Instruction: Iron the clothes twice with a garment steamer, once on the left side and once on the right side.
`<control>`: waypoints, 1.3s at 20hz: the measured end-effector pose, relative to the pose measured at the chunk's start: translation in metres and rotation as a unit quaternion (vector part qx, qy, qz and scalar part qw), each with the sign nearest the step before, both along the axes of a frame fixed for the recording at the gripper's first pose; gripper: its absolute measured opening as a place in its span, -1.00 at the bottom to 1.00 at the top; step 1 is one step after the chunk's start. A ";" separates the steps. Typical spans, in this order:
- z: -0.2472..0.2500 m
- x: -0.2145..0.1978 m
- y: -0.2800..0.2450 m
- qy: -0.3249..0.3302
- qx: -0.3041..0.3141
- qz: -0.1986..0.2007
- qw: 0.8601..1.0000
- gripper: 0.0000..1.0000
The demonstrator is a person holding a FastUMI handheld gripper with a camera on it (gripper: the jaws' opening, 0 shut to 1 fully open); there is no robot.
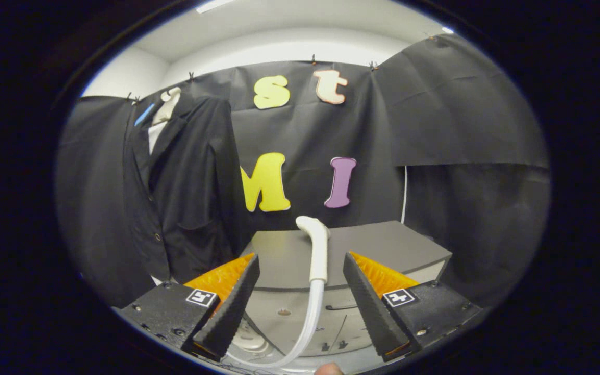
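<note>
A dark jacket (185,187) hangs on a pale hanger against the booth's wall, up and to the left of my fingers. The white garment steamer head (317,245) stands upright on a grey unit, straight ahead between my fingers and a little beyond them. Its pale hose (308,323) curves down from the handle and loops back under the fingers. My gripper (300,271) is open, its fingers spread wide on either side of the steamer handle without touching it.
The grey steamer unit (383,250) with a flat top sits below the steamer head, its front panel (289,312) close under my fingers. A white cord (404,192) runs down the wall behind it. A fingertip (328,369) shows just beneath the hose.
</note>
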State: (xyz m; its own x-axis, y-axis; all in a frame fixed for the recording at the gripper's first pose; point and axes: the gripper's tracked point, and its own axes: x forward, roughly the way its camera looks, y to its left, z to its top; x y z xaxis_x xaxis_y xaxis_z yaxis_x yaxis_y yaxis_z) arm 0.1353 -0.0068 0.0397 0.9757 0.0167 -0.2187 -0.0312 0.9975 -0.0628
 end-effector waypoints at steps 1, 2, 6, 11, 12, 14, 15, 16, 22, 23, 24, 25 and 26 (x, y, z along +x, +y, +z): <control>-0.002 0.017 -0.004 0.017 -0.003 0.002 1.000 1.00; -0.004 0.035 -0.006 0.038 -0.003 0.003 0.999 1.00; -0.035 0.086 -0.021 0.161 0.026 -0.008 0.987 1.00; -0.056 0.128 -0.035 0.244 0.040 -0.019 0.969 0.98; -0.061 0.135 -0.037 0.258 0.034 -0.024 0.965 0.97; -0.071 0.145 -0.041 0.292 0.016 -0.031 0.956 0.97; -0.076 0.149 -0.042 0.309 0.008 -0.037 0.950 0.93; -0.084 0.152 -0.040 0.326 0.005 -0.039 0.945 0.88; -0.111 0.154 -0.038 0.392 0.007 -0.053 0.919 0.44; -0.115 0.155 -0.040 0.396 -0.003 -0.055 0.917 0.31; -0.113 0.156 -0.041 0.393 -0.013 -0.057 0.917 0.18; -0.118 0.155 -0.040 0.395 -0.013 -0.051 0.917 0.10; -0.112 0.159 -0.037 0.390 -0.014 -0.058 0.919 0.00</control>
